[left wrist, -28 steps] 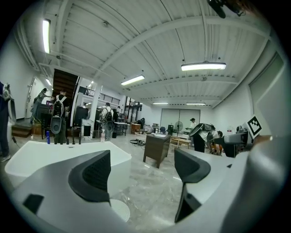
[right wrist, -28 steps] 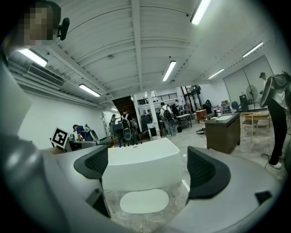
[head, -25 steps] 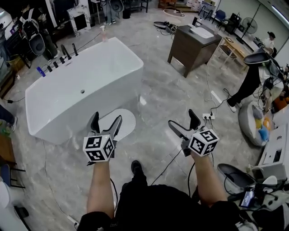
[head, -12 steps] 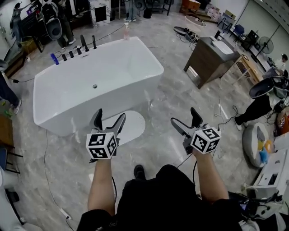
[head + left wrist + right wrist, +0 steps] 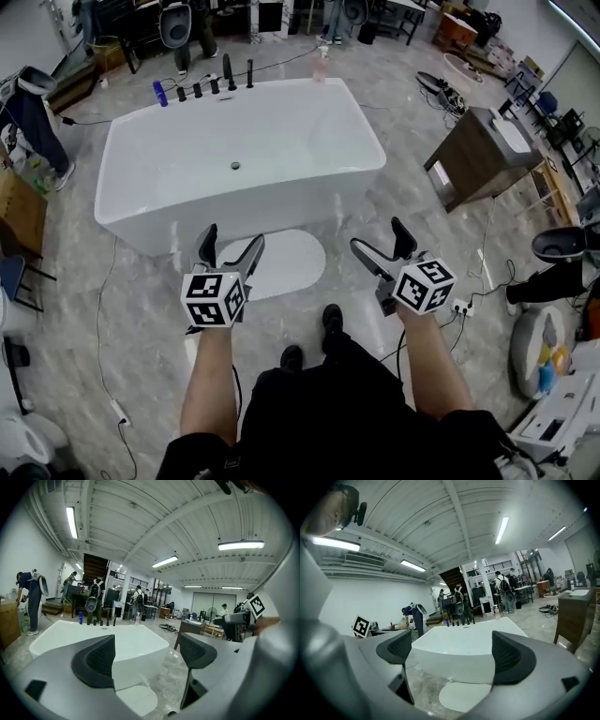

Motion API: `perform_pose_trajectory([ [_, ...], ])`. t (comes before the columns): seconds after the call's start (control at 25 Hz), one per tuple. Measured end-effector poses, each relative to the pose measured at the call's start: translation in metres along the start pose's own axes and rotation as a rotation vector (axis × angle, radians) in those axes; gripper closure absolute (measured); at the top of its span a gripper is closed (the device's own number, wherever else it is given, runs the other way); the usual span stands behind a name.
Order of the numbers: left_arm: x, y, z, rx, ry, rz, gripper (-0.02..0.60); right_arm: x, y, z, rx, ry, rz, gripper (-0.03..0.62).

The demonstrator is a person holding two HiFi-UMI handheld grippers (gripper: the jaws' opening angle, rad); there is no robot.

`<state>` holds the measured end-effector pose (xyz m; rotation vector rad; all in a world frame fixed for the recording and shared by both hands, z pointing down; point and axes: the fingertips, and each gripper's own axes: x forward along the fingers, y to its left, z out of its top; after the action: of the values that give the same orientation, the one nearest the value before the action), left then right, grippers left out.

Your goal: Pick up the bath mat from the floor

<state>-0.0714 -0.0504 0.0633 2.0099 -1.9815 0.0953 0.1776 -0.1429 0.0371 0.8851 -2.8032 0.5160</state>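
Looking down over my own arms at a white bathtub (image 5: 281, 208) on a grey marbled floor. My left gripper (image 5: 232, 239) hangs above the floor on the near side of the tub, jaws spread wide with nothing between them. The bath mat (image 5: 286, 264), a pale oval, lies flat on the floor right at the foot of the tub's near wall, and neither tool touches it. My right gripper (image 5: 378, 236) hovers on the same near side of the tub, further along towards the tub's right end, jaws also wide apart and empty.

What could go wrong, as I judge it: the mat looks thin and lies flush on a smooth floor, so a jaw tip may skate over its edge or scrape the stone instead of getting under. Its far edge sits so close to the tub that a reach from above could knock the tub wall. My shoes (image 5: 332, 319) stand just short of the mat on the side away from the tub; a step forward would pin it. Held by one edge only, a limp mat would likely sag and slip. A cable (image 5: 98, 300) trails on the floor off the tub's left end and could catch a foot.

Counted: two grippers, one mat, one tub, two shoes, and one brown cabinet (image 5: 478, 159) beyond the tub's right end.
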Motion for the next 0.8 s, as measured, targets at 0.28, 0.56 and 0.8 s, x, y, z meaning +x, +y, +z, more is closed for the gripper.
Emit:
perform_pose_trajectory([
  [0.28,0.038,0.011,0.003,-0.002,0.035,0.063,0.137,0.051,-0.037,0.003,0.036,0.028,0.079,0.062],
  [0.56,0.098,0.004,-0.012,-0.019,0.136,0.132,0.137,0.108,-0.096,0.0,0.062,0.093,0.168,0.062],
  [0.8,0.133,-0.006,-0.04,-0.049,0.219,0.211,0.137,0.143,-0.115,-0.028,0.054,0.194,0.279,0.062],
])
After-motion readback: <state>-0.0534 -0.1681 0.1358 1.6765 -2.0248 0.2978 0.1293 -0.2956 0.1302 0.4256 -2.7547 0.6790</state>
